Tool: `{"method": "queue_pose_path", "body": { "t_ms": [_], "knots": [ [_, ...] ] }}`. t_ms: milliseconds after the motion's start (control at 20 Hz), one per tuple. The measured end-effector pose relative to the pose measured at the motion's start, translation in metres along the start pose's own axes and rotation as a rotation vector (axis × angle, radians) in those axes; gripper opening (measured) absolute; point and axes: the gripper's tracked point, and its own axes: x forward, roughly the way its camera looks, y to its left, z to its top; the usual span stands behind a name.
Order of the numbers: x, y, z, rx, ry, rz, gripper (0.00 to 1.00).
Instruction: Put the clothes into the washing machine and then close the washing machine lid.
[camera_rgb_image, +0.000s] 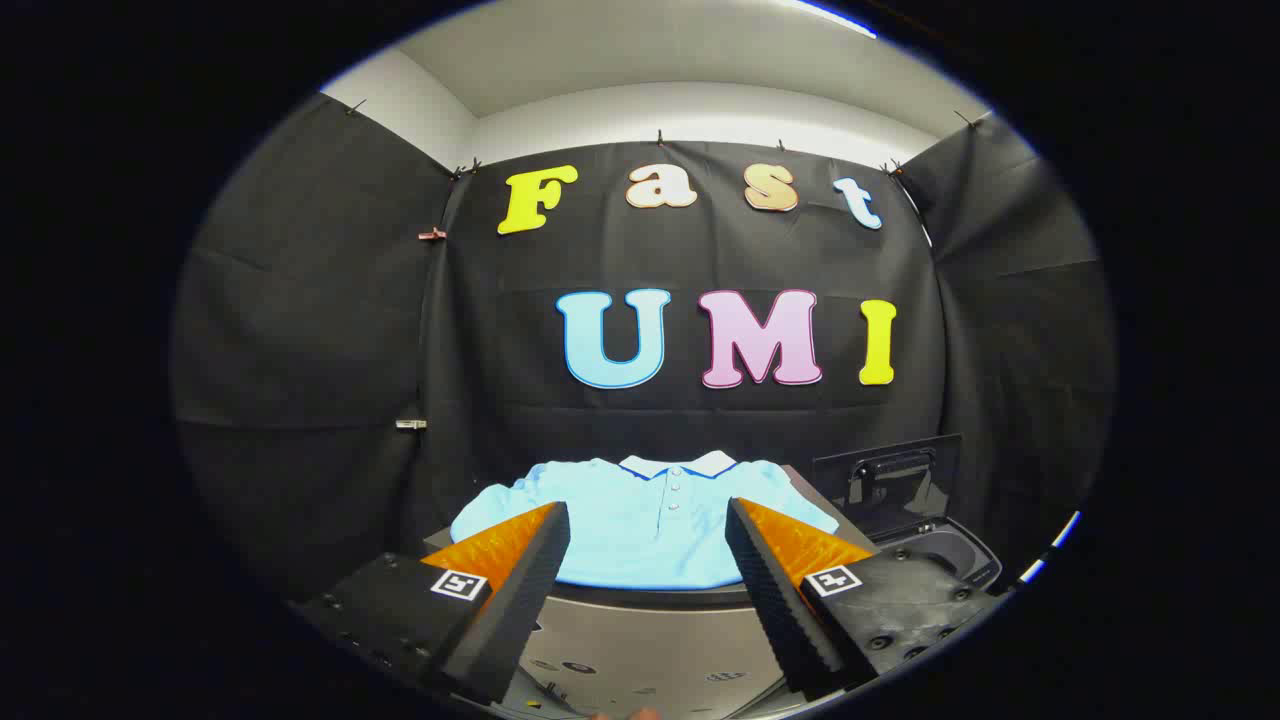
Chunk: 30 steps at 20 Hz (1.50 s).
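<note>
Gripper (648, 520): fingers spread wide, holding nothing, low centre of frame.
Shirt (645, 530): light, floppy polo; I'd pinch a bunched fold mid-body.
Lid (888, 478): up, lower right.

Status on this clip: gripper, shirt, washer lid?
Gripper open, holding nothing. Light blue polo shirt lies flat just ahead of the fingers. Washing machine lid stands open beyond the shirt. Nothing between fingers and shirt.

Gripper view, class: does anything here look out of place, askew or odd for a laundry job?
Nothing stands out. The light blue polo shirt lies flat and buttoned just beyond the open gripper. The washing machine lid stands raised beside it, as loading needs.
</note>
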Motion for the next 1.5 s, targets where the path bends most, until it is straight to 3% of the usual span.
{"method": "queue_pose_path", "body": {
  "t_ms": [1500],
  "knots": [
    [0.0064,-0.0080,-0.0034,0.001,0.015,-0.034,0.99]
  ]
}}
